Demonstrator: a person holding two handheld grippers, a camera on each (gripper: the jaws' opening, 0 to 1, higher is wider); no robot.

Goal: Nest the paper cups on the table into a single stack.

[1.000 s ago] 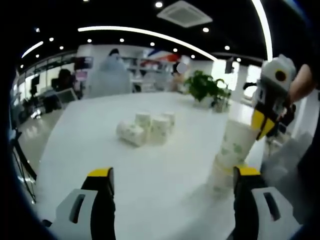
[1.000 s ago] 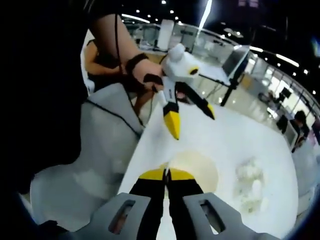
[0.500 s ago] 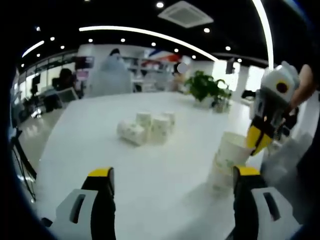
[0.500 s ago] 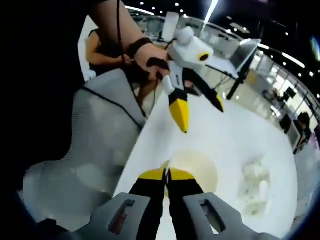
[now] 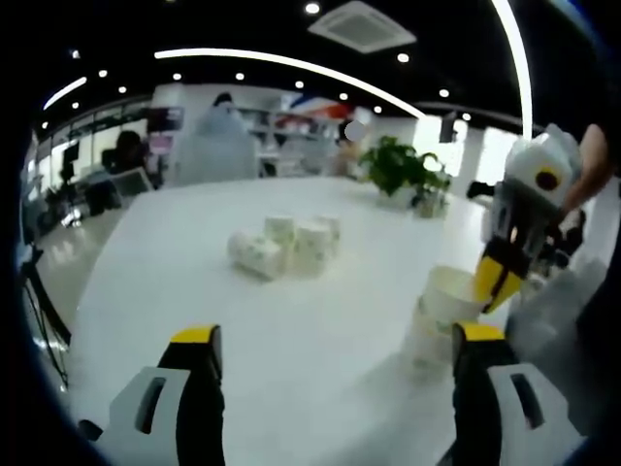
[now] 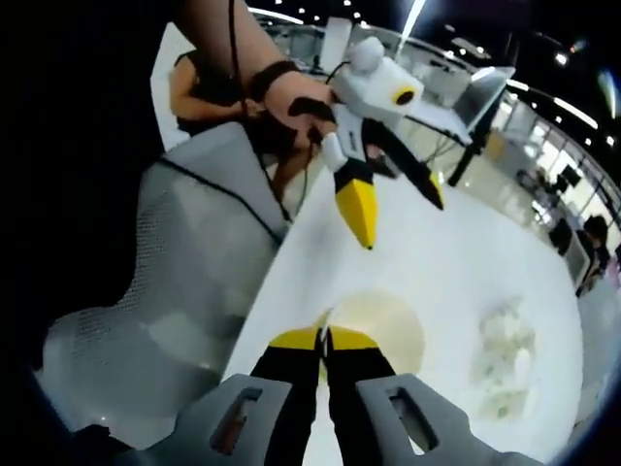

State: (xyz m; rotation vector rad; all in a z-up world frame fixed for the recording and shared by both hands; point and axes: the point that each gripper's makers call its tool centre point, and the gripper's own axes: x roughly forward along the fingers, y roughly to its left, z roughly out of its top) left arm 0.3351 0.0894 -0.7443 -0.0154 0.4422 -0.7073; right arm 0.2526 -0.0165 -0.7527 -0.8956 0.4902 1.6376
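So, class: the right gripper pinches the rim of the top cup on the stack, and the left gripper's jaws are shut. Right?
Not quite. In the left gripper view the left gripper has its jaws wide open. The right gripper does pinch the rim of the top cup on the stack.

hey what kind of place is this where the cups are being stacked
Probably an open-plan office or showroom: a long white table, recessed spotlights and a ceiling air-conditioning vent overhead, a green potted plant at the table's far end, and desks with monitors behind.
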